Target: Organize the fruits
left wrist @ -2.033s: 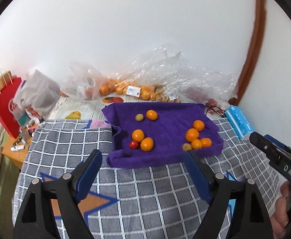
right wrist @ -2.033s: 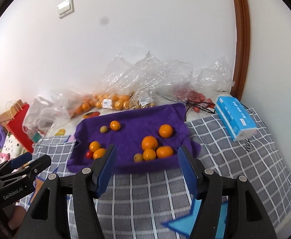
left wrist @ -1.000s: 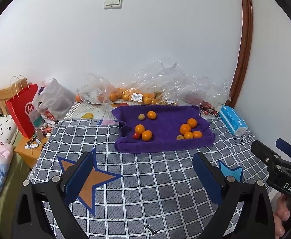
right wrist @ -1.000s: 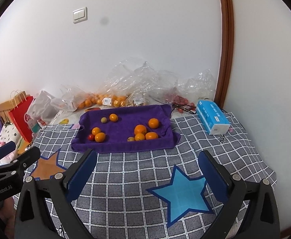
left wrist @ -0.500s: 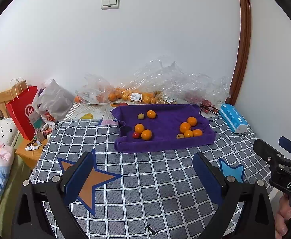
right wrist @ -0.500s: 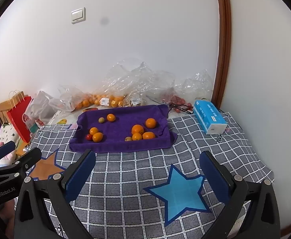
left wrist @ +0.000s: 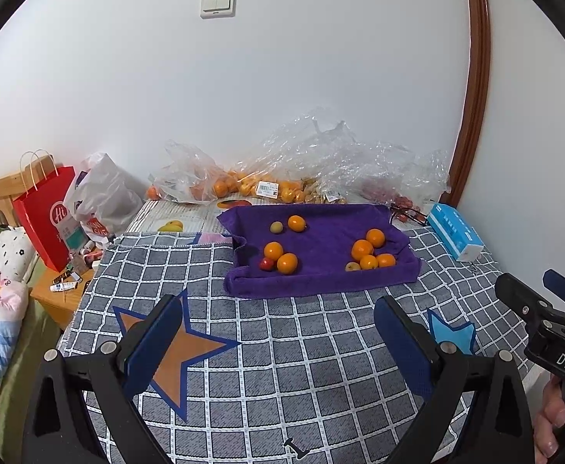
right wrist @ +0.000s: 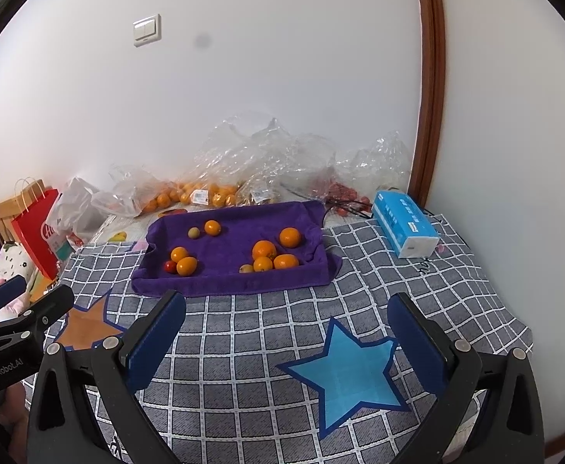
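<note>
Nearest, left gripper [left wrist: 278,342] with jaws spread wide, nothing between the blue pads, hanging over a grey checked blanket [left wrist: 321,367]. Same for the right gripper [right wrist: 288,336]: jaws wide apart, holding nothing, above the same blanket. "DAS" readable in white on the right gripper's body in the left wrist view; "GenRobot.AI" on the left gripper's body in the right wrist view.

On the blanket, an orange star [left wrist: 174,352] toward the left and a blue star [right wrist: 344,375] toward the right.

Further back, a purple towel [right wrist: 228,274] spread flat with raised folds at the edges. On it, fruit in three loose groups: at the left, two oranges [right wrist: 183,261] touching a small red fruit [right wrist: 170,266]; at the back, one orange beside a small greenish fruit [right wrist: 193,232]; at the right, four oranges [right wrist: 274,251] and a small yellowish fruit [right wrist: 246,268].

Right of the towel, a blue tissue box [right wrist: 404,228], print too small to read. Off the left edge, a red paper bag [left wrist: 46,220] with a white round logo, lettering unclear.

Along the white wall, clear plastic bags [left wrist: 301,166] of oranges with white price labels, unreadable. Higher up, a light switch [left wrist: 217,3]; at the right, a brown wooden door frame [left wrist: 475,89].
</note>
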Motion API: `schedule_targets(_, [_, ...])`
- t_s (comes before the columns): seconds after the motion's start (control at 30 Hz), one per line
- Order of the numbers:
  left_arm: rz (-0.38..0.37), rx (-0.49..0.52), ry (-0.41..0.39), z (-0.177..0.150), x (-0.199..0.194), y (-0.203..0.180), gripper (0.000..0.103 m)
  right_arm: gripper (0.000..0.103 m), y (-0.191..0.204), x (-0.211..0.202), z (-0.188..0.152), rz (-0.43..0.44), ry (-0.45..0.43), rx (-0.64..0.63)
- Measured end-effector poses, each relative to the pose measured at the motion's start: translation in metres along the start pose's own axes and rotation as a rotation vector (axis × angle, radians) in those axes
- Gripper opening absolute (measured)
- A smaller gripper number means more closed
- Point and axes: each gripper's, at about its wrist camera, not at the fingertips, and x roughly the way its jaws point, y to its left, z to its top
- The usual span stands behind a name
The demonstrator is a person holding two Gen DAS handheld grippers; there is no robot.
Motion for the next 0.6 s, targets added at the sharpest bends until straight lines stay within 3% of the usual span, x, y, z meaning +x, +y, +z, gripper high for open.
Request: schedule_targets(0.6, [-0.004, 0.004, -0.007, 0.001, -0.0051, -0.0015, 0.1, 0.102, 0.0023, -0.0043, 0.0, 0.002, -0.007, -0.004])
